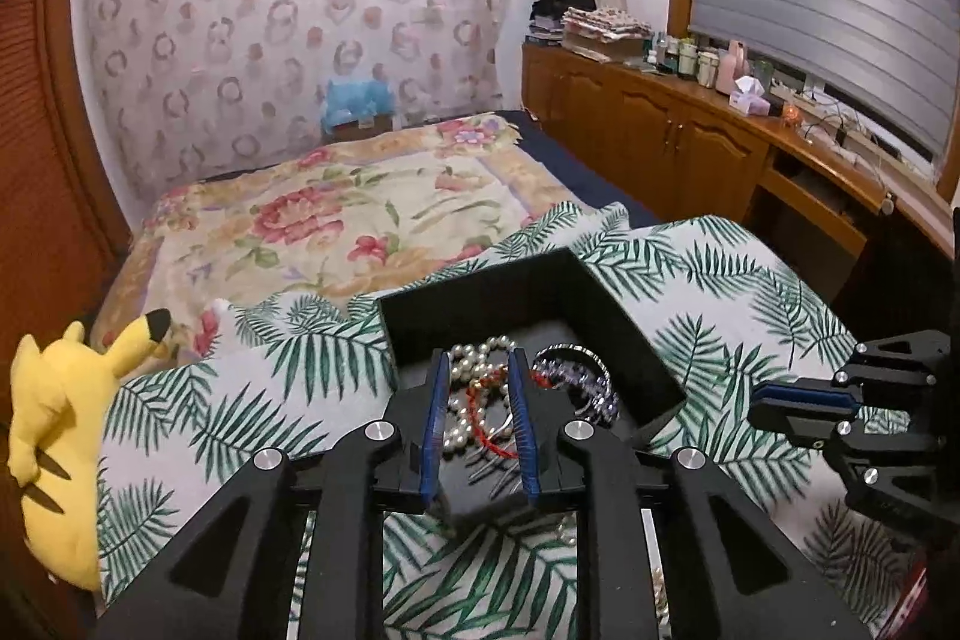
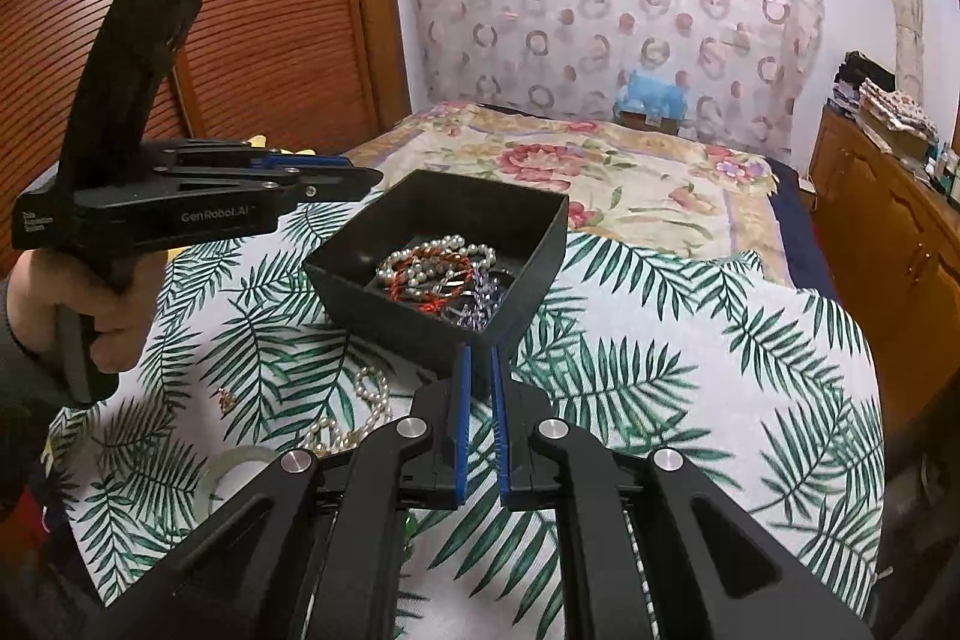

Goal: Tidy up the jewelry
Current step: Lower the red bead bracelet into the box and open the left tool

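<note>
Left gripper (image 1: 478, 388), lower centre of the left wrist view, was held over the black box (image 1: 600, 304), jaws parted a little, nothing pinched between them. Right gripper (image 2: 480, 388), lower centre of the right wrist view, was seen with jaws nearly together and empty, tips just at the box's near corner. Jewelry pile (image 2: 444, 274) was seen inside the box: pearls, red cord, purple beads.

Risk judged: loose strands could be snagged on the left jaws and dragged out on withdrawal; the light box could be nudged by the right tips.

A pearl strand (image 2: 360, 412) and tape roll (image 2: 234, 472) were left outside, lower left. The leaf-print cloth (image 2: 690, 400) looked soft and uneven. Beyond: floral bed (image 1: 360, 202), yellow plush (image 1: 66, 430) at left, wooden cabinets (image 1: 660, 130) at right, patterned curtain (image 1: 288, 28).
</note>
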`<state>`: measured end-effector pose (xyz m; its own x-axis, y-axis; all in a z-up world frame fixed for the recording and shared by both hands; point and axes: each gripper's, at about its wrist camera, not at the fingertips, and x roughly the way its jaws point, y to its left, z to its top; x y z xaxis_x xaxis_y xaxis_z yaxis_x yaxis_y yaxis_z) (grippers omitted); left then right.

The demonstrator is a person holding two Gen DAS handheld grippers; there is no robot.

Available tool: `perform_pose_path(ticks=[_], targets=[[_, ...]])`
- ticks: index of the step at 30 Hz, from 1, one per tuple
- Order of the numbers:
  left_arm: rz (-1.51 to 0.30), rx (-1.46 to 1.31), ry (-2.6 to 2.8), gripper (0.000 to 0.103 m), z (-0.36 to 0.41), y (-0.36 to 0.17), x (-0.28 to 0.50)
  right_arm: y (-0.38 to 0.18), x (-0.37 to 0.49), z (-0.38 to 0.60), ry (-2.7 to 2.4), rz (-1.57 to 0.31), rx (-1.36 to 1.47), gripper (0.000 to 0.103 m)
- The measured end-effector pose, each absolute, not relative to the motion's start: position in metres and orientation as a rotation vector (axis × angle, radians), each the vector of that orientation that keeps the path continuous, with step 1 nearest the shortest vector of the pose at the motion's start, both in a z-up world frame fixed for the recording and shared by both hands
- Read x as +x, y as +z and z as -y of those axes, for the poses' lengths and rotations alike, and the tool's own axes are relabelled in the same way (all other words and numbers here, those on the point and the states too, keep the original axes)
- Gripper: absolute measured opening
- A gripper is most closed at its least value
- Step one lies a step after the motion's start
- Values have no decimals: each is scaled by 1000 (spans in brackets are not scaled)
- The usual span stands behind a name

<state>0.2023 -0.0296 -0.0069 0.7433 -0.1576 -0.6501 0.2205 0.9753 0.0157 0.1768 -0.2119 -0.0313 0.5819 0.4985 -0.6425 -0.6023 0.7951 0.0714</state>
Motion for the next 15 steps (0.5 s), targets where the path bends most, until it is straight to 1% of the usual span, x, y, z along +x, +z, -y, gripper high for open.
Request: perform_pose_path(ticks=[2, 3, 6, 12, 13, 14, 15], targets=[[-700, 72, -217, 29, 26, -6, 194, -31, 171, 213, 649, -699, -150, 9], [-698, 62, -224, 31, 24, -6, 187, -32, 167, 215, 652, -696, -144, 10], [-675, 85, -207, 32, 23, -10, 164, -32, 157, 218, 654, -694, -135, 10], [-690, 90, -230, 35, 23, -25, 124, -36, 130, 223, 654, -691, -142, 9], [-693, 91, -230, 40, 23, -27, 119, -37, 126, 223, 655, -691, -143, 9], [-694, 92, -229, 50, 23, -31, 113, -39, 120, 223, 655, -690, -144, 9], [-694, 93, -233, 50, 24, -33, 108, -40, 116, 224, 658, -692, -142, 9]])
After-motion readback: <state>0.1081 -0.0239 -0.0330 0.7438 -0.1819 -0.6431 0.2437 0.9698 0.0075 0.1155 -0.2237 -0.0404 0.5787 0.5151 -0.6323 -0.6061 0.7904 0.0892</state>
